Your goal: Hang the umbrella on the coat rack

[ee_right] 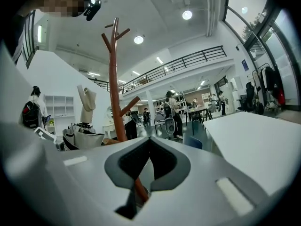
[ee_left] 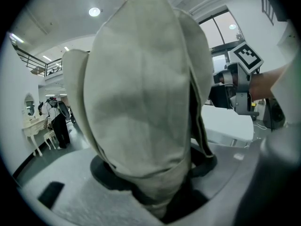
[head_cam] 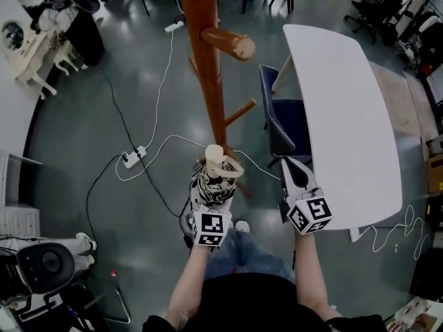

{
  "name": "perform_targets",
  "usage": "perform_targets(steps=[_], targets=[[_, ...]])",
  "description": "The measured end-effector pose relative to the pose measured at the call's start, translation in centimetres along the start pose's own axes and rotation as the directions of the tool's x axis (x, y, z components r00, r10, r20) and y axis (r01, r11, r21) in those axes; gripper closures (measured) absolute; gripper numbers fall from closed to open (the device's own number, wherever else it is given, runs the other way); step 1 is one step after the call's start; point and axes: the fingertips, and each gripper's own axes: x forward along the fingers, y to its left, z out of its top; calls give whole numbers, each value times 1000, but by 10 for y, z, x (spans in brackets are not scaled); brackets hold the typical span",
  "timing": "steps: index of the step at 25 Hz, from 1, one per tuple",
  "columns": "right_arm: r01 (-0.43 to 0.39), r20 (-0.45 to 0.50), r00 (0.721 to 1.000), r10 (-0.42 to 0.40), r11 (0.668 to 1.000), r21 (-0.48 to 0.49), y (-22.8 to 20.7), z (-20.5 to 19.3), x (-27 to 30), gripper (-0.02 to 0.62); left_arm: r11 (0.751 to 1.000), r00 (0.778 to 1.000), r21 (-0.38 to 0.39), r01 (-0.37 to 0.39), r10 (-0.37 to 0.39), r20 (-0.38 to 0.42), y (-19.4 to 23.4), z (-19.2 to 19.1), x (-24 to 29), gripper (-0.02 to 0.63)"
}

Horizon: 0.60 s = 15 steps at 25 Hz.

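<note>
The wooden coat rack stands straight ahead, its pegs jutting right; it also rises in the right gripper view. My left gripper is shut on a folded beige umbrella with a dark pattern, held upright just in front of the pole's foot. The umbrella's cloth fills the left gripper view above the left gripper. My right gripper hovers to the right, shut and holding nothing; the right gripper points toward the pole, with the umbrella at its left.
A white table stands at the right with a blue chair tucked beside it, close to the rack. A power strip and white cables lie on the grey floor at the left. White furniture stands far left.
</note>
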Motion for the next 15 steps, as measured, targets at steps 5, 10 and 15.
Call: perform_targets(steps=[5,10,15], targets=[[-9,-15,1000,9,1000,9,-4,-24,8,584,1000,1000,3,-5,5,-24,0,-24,17,302],[-20,-29,999,20,1000,9,-10,-40,19,584,1000,999,9,-8,8,-47,0,-40,36,302],[-15,-45,999,16,999,30,-21,-54,19,584,1000,997,20,-10,11,-81,-11,-59,41,302]])
